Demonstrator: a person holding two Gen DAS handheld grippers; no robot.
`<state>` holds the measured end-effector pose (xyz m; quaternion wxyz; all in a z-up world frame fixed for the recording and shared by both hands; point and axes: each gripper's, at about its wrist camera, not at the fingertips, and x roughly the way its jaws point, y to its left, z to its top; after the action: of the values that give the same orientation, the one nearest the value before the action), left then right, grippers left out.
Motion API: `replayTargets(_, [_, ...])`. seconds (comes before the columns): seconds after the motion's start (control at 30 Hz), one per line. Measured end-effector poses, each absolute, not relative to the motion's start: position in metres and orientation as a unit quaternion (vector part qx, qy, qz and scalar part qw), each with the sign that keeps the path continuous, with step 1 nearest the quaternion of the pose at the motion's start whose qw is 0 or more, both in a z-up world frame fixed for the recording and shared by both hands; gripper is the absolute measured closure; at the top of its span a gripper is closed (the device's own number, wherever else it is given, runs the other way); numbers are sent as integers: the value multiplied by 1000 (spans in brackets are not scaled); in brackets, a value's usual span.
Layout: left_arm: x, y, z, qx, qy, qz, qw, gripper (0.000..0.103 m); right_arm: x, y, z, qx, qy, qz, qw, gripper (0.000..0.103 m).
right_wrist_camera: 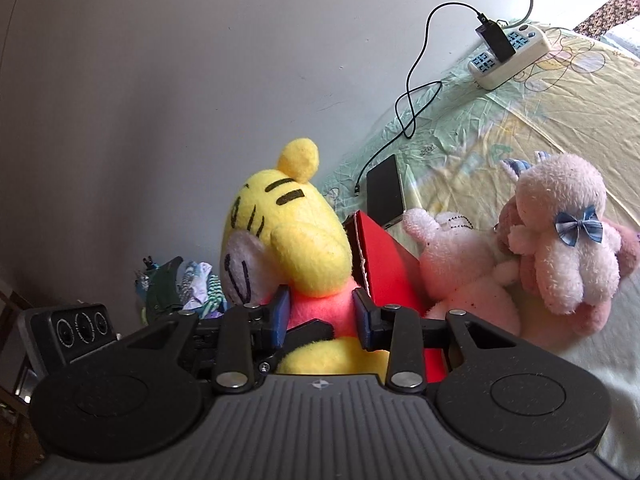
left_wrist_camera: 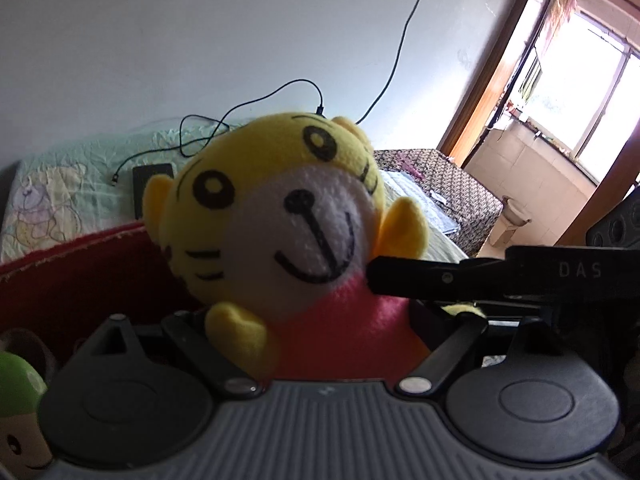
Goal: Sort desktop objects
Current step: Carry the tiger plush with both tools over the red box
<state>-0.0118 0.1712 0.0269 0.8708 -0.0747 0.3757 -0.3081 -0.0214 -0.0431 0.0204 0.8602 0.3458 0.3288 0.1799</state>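
Plush and squashy, the tiger (right_wrist_camera: 296,248) is pinched at its pink middle by the right gripper (right_wrist_camera: 322,314), whose jaws are narrowed onto it, just left of the red box (right_wrist_camera: 390,268). The left gripper (left_wrist_camera: 328,344) also has the toy between its fingers, but its pads are hidden, so I cannot tell whether it grips. Risks, as I judge them: both tools pulling apart could tear or drop it, and the soft body could slip free. Two pink plushes (right_wrist_camera: 520,260) wait to the right of the box.
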Motion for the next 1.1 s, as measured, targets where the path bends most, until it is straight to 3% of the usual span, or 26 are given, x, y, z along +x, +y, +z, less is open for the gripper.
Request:
replayTargets(0.5, [43, 223, -19, -213, 432, -361, 799, 14, -1, -5, 25, 275, 318, 136, 897, 77])
replayTargets(0.87, [36, 255, -20, -208, 436, -326, 813, 14, 3, 10, 22, 239, 311, 114, 913, 83])
replayTargets(1.1, [11, 272, -10, -139, 421, -246, 862, 17, -3, 24, 27, 175, 300, 113, 931, 84])
